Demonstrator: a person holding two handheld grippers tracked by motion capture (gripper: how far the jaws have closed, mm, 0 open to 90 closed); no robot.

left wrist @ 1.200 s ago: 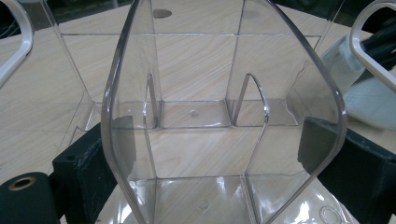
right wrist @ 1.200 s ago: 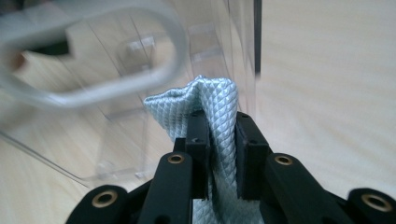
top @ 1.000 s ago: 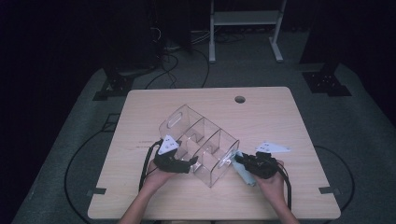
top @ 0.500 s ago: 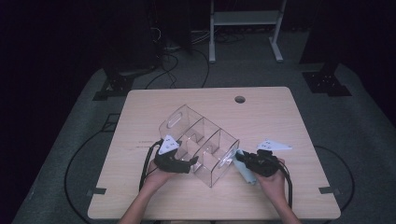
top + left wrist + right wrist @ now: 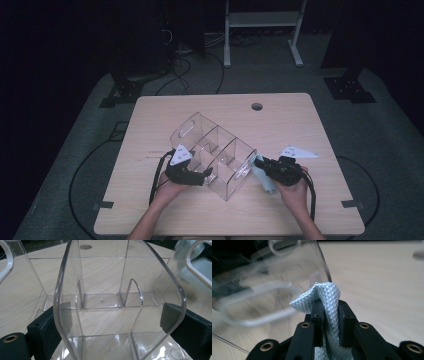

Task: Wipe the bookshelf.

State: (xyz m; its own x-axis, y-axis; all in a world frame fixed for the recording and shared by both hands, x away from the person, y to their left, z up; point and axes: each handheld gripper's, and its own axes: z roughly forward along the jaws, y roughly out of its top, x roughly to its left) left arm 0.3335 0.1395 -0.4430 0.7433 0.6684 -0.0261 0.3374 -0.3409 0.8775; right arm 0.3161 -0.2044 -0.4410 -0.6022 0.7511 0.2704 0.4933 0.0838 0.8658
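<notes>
Worktop (image 5: 165, 120) of pale wood carries a clear plastic organizer (image 5: 212, 152) with several compartments, lying tipped on its side near the middle, slanted from upper left to lower right in the high view. We hold the left gripper (image 5: 202, 176) at the organizer's near left end; in the left gripper view its two black jaws stand wide, one on each side of a rounded clear divider wall (image 5: 120, 297), both close against the plastic. We cannot tell for sure from that view whether the pads press the wall or just flank it, but the left jaw looks to sit right at the plastic edge. Through the wall we see inner partitions and the wood grain behind.

Right gripper (image 5: 261, 165) sits at the organizer's lower right end. Its jaws are closed tight on a light blue cloth (image 5: 325, 300) with a diamond-weave texture; the cloth bunches up above the jaw tips and hangs down between them. In the high view the cloth (image 5: 263, 177) trails from the jaws onto the worktop just beside the organizer's end wall. In the right gripper view the cloth tip is next to the curved clear rim with the handle cutout (image 5: 257, 302); whether it touches we cannot tell.
</notes>
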